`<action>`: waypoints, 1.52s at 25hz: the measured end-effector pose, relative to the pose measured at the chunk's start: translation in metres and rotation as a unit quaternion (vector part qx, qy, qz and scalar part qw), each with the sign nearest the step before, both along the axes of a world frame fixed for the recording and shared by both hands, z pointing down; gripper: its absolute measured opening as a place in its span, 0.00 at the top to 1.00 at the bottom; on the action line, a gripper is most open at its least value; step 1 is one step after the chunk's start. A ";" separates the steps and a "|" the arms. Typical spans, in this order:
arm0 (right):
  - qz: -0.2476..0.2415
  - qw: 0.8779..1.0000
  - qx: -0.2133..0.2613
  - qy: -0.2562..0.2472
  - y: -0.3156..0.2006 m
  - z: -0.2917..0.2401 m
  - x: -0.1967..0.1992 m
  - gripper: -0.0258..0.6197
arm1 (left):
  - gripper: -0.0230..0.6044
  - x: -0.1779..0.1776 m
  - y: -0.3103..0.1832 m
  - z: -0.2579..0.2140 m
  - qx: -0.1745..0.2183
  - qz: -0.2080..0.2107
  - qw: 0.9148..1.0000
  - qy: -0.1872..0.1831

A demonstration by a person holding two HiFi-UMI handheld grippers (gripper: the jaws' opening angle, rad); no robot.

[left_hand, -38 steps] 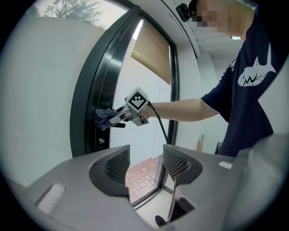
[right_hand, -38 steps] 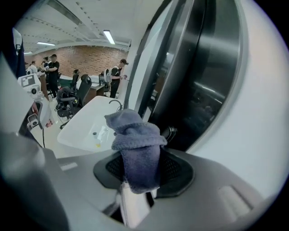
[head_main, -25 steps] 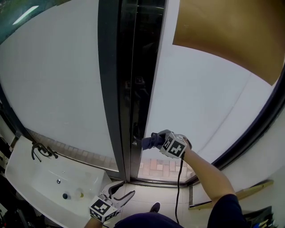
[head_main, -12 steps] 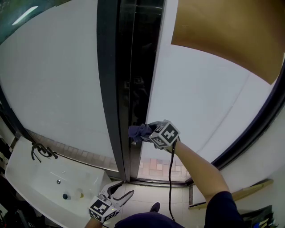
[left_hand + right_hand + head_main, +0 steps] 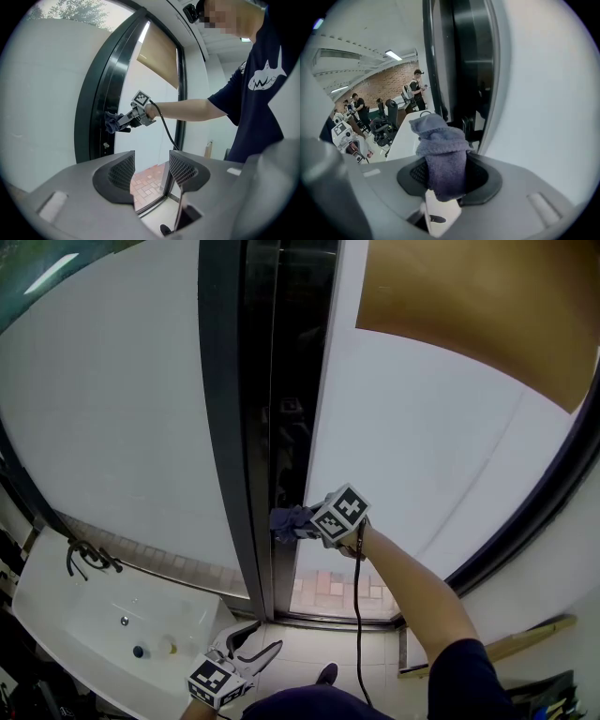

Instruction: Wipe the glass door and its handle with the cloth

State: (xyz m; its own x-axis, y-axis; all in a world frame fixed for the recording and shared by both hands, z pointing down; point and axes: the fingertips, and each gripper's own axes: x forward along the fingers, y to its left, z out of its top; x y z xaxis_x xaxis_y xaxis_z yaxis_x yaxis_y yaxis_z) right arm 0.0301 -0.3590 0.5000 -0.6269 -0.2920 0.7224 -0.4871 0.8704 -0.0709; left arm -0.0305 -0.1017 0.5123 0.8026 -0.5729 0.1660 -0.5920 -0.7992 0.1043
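right now my right tool (image 5: 302,521) clamps the folded blue-grey cloth (image 5: 440,150), held at the dark edge (image 5: 281,427) of the frosted glass door (image 5: 422,437). my left tool (image 5: 151,171) hangs low, jaws apart, empty. i judge firm, even pressure and long vertical strokes work best.

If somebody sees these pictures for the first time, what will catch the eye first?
First the blue cloth, clamped in the right gripper and held out at the dark frame, beside the white glass door. Then the left gripper, low in the head view near the white sink, with its fingers apart and nothing between them.
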 end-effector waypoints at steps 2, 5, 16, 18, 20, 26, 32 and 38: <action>-0.008 1.000 0.000 0.012 0.003 0.002 0.012 0.73 | 0.61 0.002 -0.001 -0.001 0.001 0.003 1.000 -0.001; -0.023 0.998 0.019 0.046 0.008 0.003 0.030 0.73 | 0.61 0.004 -0.002 -0.002 0.003 0.007 1.000 -0.002; -0.024 0.980 0.103 0.170 0.025 0.004 0.102 0.73 | 0.61 0.006 -0.003 -0.005 0.004 0.013 1.000 -0.001; -0.023 0.978 0.148 0.147 0.022 -0.015 0.089 0.73 | 0.61 0.005 -0.003 -0.005 -0.001 0.013 1.000 -0.003; -0.041 0.963 0.217 0.154 0.022 -0.034 0.065 0.73 | 0.61 0.006 -0.003 -0.004 -0.004 0.015 1.000 -0.002; -0.152 0.855 0.434 0.239 0.034 -0.041 -0.026 0.73 | 0.61 0.004 -0.001 -0.007 0.003 0.007 1.000 -0.002; -0.211 0.782 0.500 0.309 0.024 0.007 -0.071 0.73 | 0.61 -0.005 0.002 -0.004 -0.003 -0.009 1.000 -0.003; -0.226 0.736 0.517 0.374 0.020 0.028 -0.060 0.73 | 0.61 -0.011 0.004 -0.001 -0.001 -0.013 1.000 -0.003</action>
State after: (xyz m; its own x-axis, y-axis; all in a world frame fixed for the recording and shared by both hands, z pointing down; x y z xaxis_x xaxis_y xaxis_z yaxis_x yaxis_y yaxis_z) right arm -0.0295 -0.3386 0.5284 -0.3694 -0.8116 0.4526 0.3031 0.3552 0.8843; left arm -0.0416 -0.0974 0.5117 0.7861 -0.5939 0.1712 -0.6137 -0.7828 0.1025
